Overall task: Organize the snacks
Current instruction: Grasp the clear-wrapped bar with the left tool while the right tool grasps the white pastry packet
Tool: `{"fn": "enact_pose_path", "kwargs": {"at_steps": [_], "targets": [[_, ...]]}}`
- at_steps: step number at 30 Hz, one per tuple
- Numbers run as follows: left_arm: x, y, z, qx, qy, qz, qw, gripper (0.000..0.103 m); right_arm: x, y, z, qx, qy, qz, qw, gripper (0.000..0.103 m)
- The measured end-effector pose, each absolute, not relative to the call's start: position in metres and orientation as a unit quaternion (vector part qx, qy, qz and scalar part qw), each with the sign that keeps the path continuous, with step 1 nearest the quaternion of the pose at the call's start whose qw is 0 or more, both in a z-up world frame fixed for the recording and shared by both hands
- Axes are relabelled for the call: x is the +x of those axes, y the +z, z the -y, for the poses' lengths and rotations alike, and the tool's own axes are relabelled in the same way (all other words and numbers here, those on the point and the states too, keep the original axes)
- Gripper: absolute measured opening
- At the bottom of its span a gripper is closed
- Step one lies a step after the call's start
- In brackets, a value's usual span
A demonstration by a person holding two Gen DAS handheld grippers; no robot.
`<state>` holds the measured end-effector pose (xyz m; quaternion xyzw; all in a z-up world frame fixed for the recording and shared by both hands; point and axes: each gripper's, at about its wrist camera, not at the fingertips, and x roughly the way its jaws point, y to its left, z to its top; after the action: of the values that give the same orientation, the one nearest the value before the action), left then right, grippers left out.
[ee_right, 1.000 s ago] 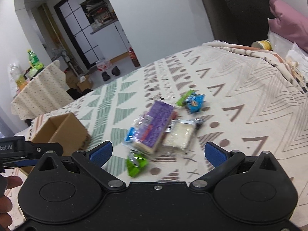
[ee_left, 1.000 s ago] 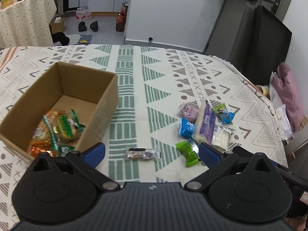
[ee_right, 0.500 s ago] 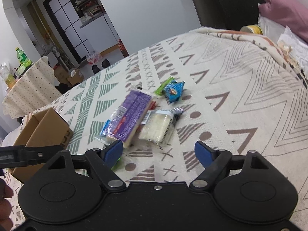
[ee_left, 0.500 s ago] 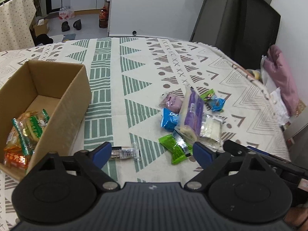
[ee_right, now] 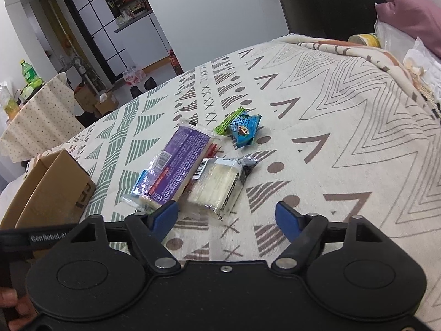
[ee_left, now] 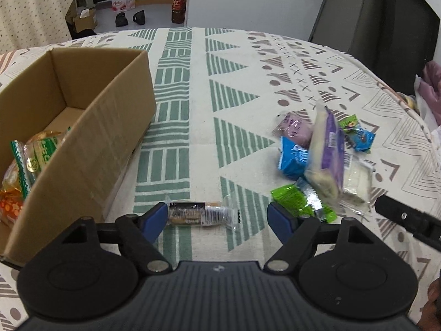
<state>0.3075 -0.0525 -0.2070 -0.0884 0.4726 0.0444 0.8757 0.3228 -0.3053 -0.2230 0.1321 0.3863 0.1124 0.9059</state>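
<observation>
A patterned tablecloth covers the table, and on it sits the landmark, an open cardboard box with a few packets already inside at its near end. Well to the right of the box lies a loose pile of snacks: a long purple packet on top, a clear white one touching its side, blue and green ones around them.

Between the box and the pile, nearer the box, a slim snack bar lies alone. Its long axis runs crosswise, parallel to the line between the fingertips of the left gripper, whose jaws stand wide apart with the bar just ahead of the gap, one end at the left pad. The left gripper is much the nearer; my guess is it needs turning to pinch across the bar's width.

The right gripper, jaws also apart and empty, faces the pile. Only the left view shows the bar and the box's contents; the right view shows the purple packet's back label.
</observation>
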Motion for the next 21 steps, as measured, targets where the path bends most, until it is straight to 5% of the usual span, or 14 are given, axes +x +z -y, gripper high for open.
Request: {"fn": "enact_pose_path", "kwargs": {"at_steps": [12,21], "targets": [[0.311,-0.22,0.04,-0.118,0.065,-0.465,0.875,0.058,0.347,-0.235,0.282,0.124,0.112,-0.386,0.907,0.07],[0.31,-0.216,0.037,-0.125,0.057,-0.458,0.878,0.055,0.361,-0.246,0.275,0.116,0.095,-0.39,0.909,0.048]]}}
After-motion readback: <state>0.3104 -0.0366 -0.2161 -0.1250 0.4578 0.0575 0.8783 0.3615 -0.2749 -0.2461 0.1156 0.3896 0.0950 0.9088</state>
